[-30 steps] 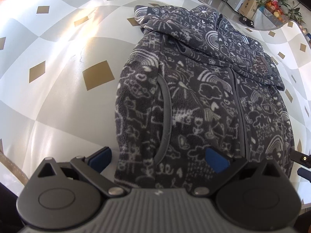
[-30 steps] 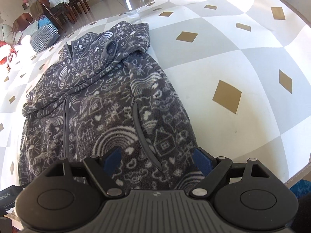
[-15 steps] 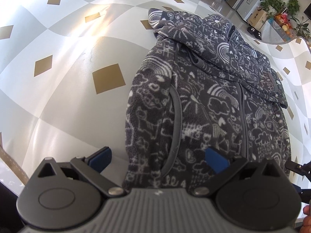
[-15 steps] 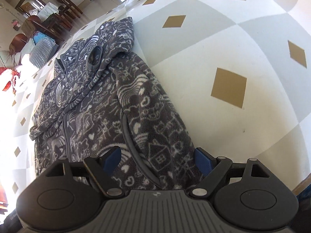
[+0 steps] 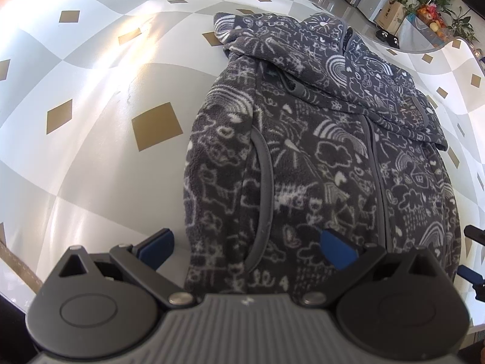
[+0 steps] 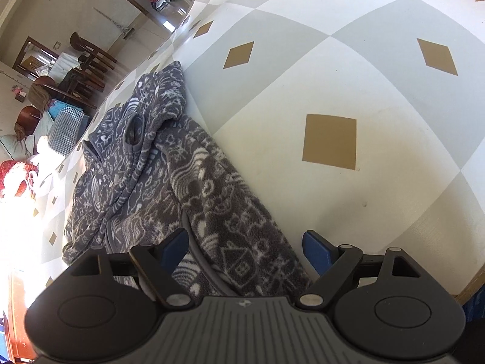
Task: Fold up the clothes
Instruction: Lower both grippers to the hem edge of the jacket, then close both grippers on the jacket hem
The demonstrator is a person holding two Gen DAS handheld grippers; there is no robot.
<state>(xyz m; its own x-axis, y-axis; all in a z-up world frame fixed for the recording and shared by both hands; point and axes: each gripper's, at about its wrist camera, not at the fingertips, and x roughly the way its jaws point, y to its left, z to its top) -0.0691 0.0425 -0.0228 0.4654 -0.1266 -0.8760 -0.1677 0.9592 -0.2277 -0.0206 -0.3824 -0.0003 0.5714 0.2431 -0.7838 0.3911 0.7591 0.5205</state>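
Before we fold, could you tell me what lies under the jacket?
The jacket lies on a checked cloth of white and grey squares with tan diamonds. Whatever sits directly beneath the fleece is covered and cannot be seen.

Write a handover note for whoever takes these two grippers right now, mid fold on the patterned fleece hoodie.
Left gripper: open, straddling the hoodie's near left bottom corner, nothing pinched.
Right gripper: open, straddling the near right bottom corner, pads not pressing the fleece.
Hoodie: front up on the checkered tablecloth, zip closed, hood at the far end, no sleeve sticking out at either side.
Done: garment lies as a narrow rectangle.
Left: close both grippers on the hem corners, probably carry the hem towards the hood, flatten.
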